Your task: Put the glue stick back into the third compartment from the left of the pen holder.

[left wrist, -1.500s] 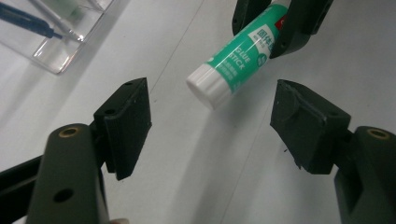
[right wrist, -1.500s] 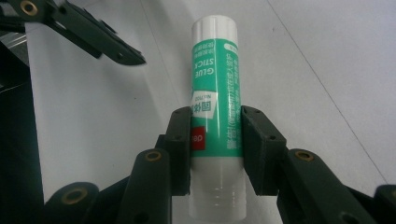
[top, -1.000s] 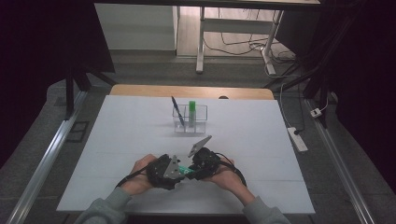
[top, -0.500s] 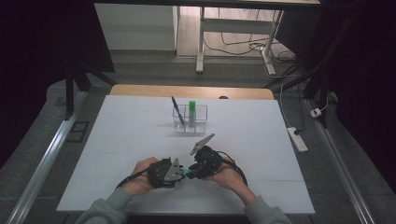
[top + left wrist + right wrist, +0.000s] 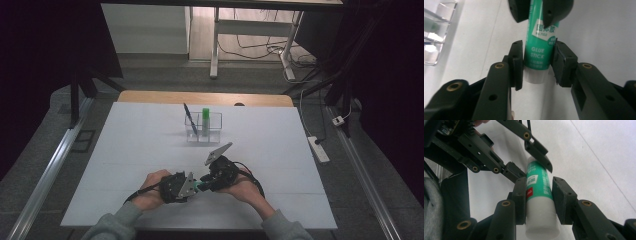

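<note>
High view: both hands meet near the front edge of the white worktop (image 5: pixel 130 150), a little left of its middle. The left gripper (image 5: pixel 189 186) and right gripper (image 5: pixel 202 184) face each other with a green glue stick (image 5: pixel 199 186) bridging them; little of it can be seen here beyond a small green patch. Compared with a second ago, the hands have barely shifted, staying in the same spot near the front edge. The grey plate on the right gripper stays tilted up toward the clear organizer (image 5: pixel 203 128), which stands toward the back edge, well apart from the hands. In it stand a dark pen (image 5: pixel 189 118), leaning, and a second green stick (image 5: pixel 205 120), upright. Which compartments they occupy is hard to tell.

Left gripper view: the left gripper (image 5: pixel 537 65) has its two black jaws on either side of the glue stick (image 5: pixel 539 50) at its white end; the left pad touches it, while the right pad seems just beside it, so I cannot tell whether the grasp is firm. The far jaws of the right gripper (image 5: pixel 535 11) pinch the stick higher up, cut off by the top edge. The organizer (image 5: pixel 436 30) is blurred at the left edge.

Right gripper view: the right gripper (image 5: pixel 539 195) is clenched on the glue stick (image 5: pixel 539 192) near its white cap, both pads pressing it. The left gripper (image 5: pixel 534 162) closes around the stick's far end. The cap's bottom is hidden behind the jaws.
</note>
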`<state>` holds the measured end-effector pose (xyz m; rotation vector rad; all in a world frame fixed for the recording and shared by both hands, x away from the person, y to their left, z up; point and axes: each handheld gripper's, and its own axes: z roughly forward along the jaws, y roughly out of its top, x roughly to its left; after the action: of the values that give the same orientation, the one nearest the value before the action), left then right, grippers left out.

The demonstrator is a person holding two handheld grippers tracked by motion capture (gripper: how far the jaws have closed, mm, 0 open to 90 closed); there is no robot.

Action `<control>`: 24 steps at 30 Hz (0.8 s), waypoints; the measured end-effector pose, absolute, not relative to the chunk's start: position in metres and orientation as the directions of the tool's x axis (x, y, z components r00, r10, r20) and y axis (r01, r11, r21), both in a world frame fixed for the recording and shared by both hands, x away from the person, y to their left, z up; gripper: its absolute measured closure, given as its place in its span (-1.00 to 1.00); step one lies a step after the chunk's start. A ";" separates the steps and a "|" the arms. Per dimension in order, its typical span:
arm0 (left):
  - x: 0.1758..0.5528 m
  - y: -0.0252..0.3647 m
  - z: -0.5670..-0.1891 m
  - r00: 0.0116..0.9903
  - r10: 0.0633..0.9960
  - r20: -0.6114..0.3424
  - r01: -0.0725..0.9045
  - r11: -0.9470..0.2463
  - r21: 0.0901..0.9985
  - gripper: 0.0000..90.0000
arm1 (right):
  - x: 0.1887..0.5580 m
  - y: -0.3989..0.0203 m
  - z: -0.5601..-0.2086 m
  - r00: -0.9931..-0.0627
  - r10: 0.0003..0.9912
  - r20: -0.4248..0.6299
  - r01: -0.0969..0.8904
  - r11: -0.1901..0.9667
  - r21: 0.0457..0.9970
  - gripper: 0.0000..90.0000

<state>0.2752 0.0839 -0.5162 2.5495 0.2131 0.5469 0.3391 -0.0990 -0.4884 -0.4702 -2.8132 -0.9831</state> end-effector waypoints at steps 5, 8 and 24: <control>0.278 0.088 -0.514 0.902 0.295 0.317 0.083 -0.836 0.543 0.45 | 0.335 -0.101 -0.482 -0.949 0.276 0.153 0.308 0.704 0.640 0.29; 0.282 0.094 -0.514 0.888 0.344 0.305 0.125 -0.820 0.559 0.45 | 0.337 -0.106 -0.476 -0.941 0.314 0.126 0.310 0.649 0.695 0.20; 0.295 0.121 -0.504 0.812 0.551 0.195 0.268 -0.648 0.713 0.44 | 0.340 -0.131 -0.466 -0.895 0.442 0.052 0.287 0.483 0.827 -0.17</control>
<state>0.2949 0.1207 -0.5036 2.2927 0.5991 0.5221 0.3402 -0.1309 -0.4663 -0.7063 -2.8470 -1.5336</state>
